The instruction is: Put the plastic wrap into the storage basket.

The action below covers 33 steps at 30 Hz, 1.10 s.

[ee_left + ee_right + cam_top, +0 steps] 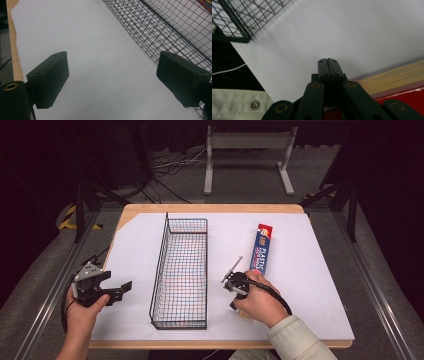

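- The plastic wrap box (pixel 261 249) is lying on the worktop (pixel 310 270), right of the wire basket (pixel 181 270), not yet lifted.
- The right hand-held gripper (pixel 231 270) is resting clenched and empty, seemingly just beside the box.
- The left hand-held gripper (pixel 120 288) is waiting released beside the basket; loading remains.

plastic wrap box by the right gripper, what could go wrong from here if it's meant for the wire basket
1. The right gripper has its jaws pressed together beside the plastic wrap box; unless they open first, they may just push the box across the white sheet.
2. The box is long and the wire basket narrow, so gripped at one end it could tilt and catch the rim.
3. The left gripper, open near the basket wall, could nudge it.
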Available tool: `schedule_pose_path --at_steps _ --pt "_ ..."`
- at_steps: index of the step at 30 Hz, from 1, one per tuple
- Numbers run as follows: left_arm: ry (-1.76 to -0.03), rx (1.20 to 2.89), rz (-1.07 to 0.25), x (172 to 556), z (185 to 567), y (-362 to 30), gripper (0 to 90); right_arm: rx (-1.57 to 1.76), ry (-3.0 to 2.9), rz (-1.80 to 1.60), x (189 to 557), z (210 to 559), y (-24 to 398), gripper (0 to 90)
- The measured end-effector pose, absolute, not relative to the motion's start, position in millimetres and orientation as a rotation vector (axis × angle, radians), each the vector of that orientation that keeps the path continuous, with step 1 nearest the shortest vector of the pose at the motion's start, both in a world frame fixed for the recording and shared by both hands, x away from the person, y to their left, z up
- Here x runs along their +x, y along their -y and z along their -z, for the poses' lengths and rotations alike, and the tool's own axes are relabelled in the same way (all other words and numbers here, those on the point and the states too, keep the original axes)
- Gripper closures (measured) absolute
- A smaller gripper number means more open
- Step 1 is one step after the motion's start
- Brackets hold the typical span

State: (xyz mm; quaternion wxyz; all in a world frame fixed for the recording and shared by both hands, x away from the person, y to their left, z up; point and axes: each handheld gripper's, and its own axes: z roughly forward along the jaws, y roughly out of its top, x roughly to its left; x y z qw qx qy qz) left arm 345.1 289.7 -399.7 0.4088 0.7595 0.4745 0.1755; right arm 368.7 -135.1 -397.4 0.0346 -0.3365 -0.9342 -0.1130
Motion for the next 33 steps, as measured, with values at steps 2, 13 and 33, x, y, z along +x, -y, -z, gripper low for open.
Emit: schedule_pose_path --at_steps 2,13,33 --pt "-1.199 1.909 -0.439 345 400 -289 11.6 -1.048 2.862 0.346 367 396 141 90.0" --pt "-1.186 1.925 -0.439 347 399 -286 11.6 -1.163 2.841 0.195 358 392 181 90.0" --pt "-1.191 1.922 -0.441 348 399 -286 11.6 -1.367 2.779 0.168 356 393 243 88.6"
